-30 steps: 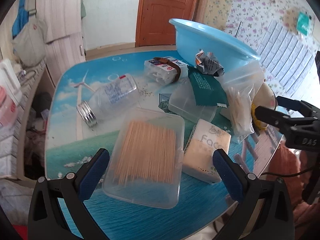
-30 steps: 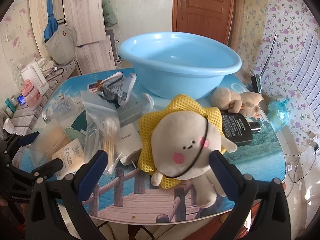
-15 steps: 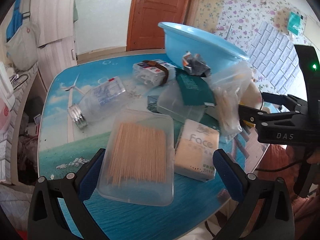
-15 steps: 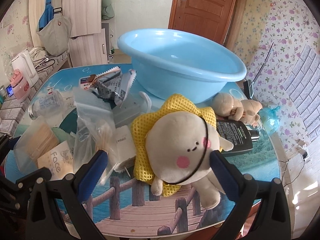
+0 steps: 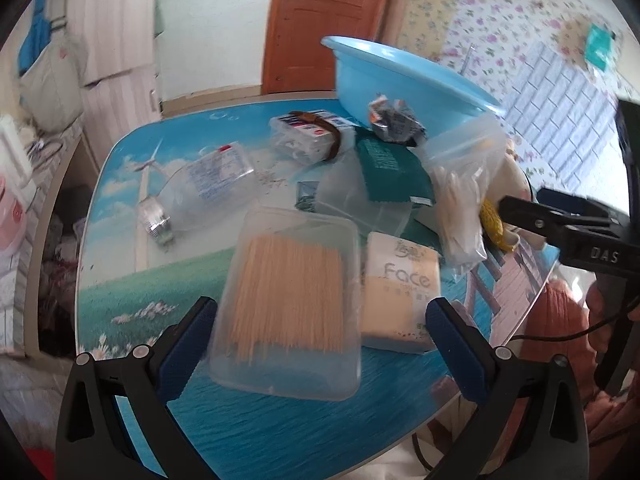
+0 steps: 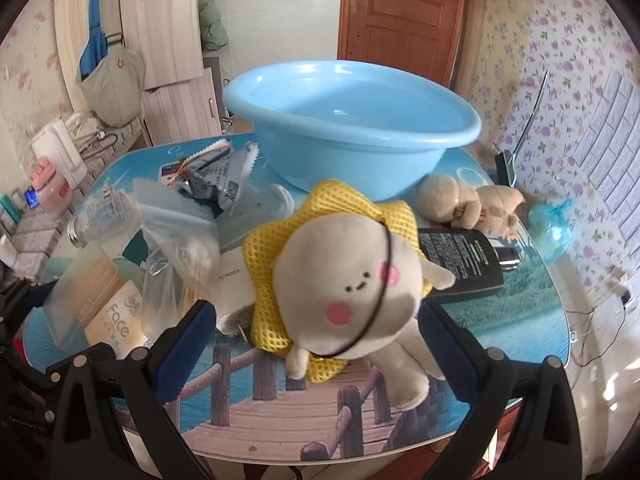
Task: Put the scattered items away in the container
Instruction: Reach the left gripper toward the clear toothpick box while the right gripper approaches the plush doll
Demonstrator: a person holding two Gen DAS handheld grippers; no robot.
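Two grippers are hanging over the near edge of the table (image 6: pixel 560 300), each with its fingers spread wide and clamped on nothing. The left gripper (image 5: pixel 320 344) is bracketing the clear box of toothpicks (image 5: pixel 286 312), which is lying flat just ahead of its fingertips, probably because that box is the nearest loose item on that side. A Face tissue pack (image 5: pixel 400 296) is sitting just beside the box, toward the gripper's right finger.

The right gripper (image 6: pixel 316 348) is straddling the plush toy (image 6: pixel 360 284) in its yellow mesh collar; the toy's body is lying between the two blue pads, so this looks like the opening reach for a grab. The blue basin (image 6: pixel 352 120) is standing straight ahead of it, beyond the toy, empty and within easy carry. A zip bag (image 6: pixel 176 248) and a dark bottle (image 6: pixel 460 260) are flanking the toy to its left and right, waiting their turn.
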